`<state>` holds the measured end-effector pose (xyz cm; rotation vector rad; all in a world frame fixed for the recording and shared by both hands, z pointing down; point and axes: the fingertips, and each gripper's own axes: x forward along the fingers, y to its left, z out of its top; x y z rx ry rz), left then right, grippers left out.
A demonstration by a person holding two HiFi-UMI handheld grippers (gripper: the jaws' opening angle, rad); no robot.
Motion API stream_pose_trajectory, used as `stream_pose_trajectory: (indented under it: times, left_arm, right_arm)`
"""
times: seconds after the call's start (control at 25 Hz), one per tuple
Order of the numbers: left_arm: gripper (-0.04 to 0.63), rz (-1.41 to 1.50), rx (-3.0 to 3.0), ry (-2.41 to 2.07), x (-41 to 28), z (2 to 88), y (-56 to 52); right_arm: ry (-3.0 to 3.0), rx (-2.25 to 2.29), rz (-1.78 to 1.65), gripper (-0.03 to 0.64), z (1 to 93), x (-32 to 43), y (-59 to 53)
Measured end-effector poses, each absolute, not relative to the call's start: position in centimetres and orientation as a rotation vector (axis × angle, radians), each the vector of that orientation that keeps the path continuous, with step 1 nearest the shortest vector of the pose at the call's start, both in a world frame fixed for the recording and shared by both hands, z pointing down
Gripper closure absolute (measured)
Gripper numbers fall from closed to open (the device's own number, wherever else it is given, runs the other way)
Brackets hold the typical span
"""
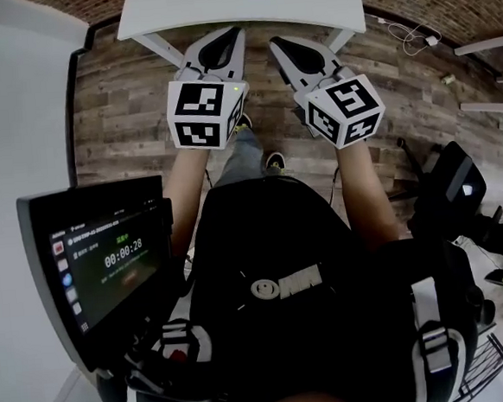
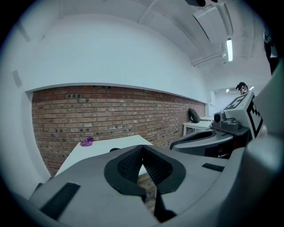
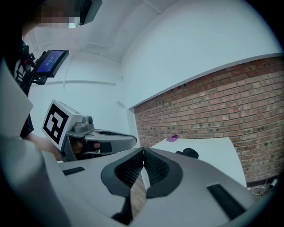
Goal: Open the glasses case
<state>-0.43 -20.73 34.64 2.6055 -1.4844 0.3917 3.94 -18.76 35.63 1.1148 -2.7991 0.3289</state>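
White tabletop (image 1: 236, 10) meets a rough brick wall (image 2: 111, 115), above weathered plank flooring (image 1: 114, 102). On the tabletop I see the glasses case (image 3: 190, 153), a dark rounded lump too far off for detail. My left gripper (image 1: 237, 34) and right gripper (image 1: 276, 45) hover short of it, their ribbed pads pressed together on nothing.

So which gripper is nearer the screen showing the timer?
Left. The left gripper is up and to the right of the screen in the head view. The right gripper is farther right, beyond the left one.
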Motion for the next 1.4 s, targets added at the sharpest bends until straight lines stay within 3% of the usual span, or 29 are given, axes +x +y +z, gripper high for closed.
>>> stream_pose_trajectory:
  times: [0.68,1.4]
  left_arm:
    - [0.591,0.385,2.599,-1.406,-3.1,36.6,-13.7]
    - [0.591,0.295,2.626,-1.369,-8.6,35.6,5.4]
  right_arm:
    - [-2.737,1.137,0.366,0.609,36.5,0.4,-11.2]
    - [-2.689,1.314,0.32,0.609,34.7,-4.3,7.4]
